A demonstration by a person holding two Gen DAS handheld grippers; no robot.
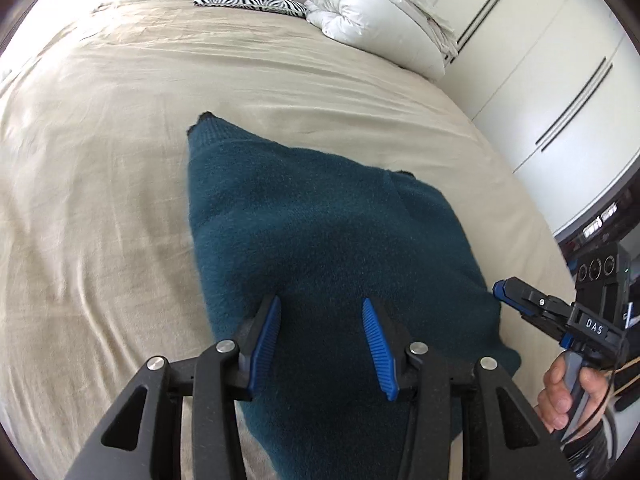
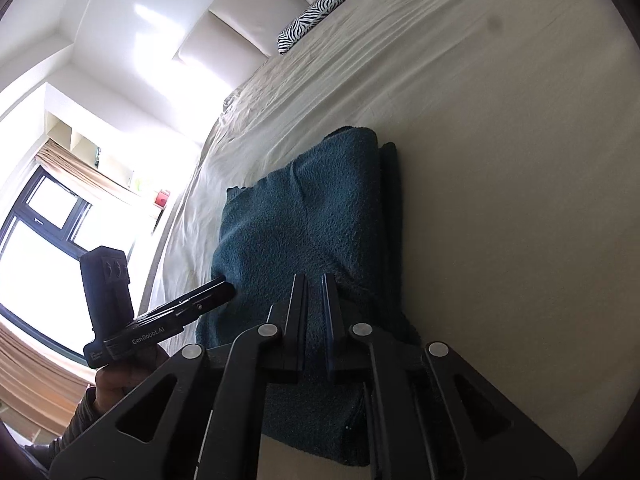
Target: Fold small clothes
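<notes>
**Both grippers free above the folded teal fleece**

The left gripper (image 1: 321, 312) hangs over the near part of a teal fleece garment (image 1: 320, 232), its blue-padded fingers (image 1: 267, 344) spread apart with nothing clamped between them; only the fleece surface shows in the gap. The right gripper (image 2: 315, 292) stands with a narrow slit between its jaws, and no cloth is pinched there. In the left wrist view it sits just off the garment's right edge, its handle wrapped by the person's hand (image 1: 568, 396).

The garment lies folded into a compact stack on the beige bedsheet (image 1: 100, 200), one ribbed corner pointing toward the headboard (image 2: 224, 20). Well apart, at the head of the bed, a zebra-print pillow (image 1: 250, 0) lies beside a bundled white duvet (image 1: 372, 12). White wardrobe doors (image 1: 560, 80) line the right side; a window (image 2: 36, 240) glows at the left.
</notes>
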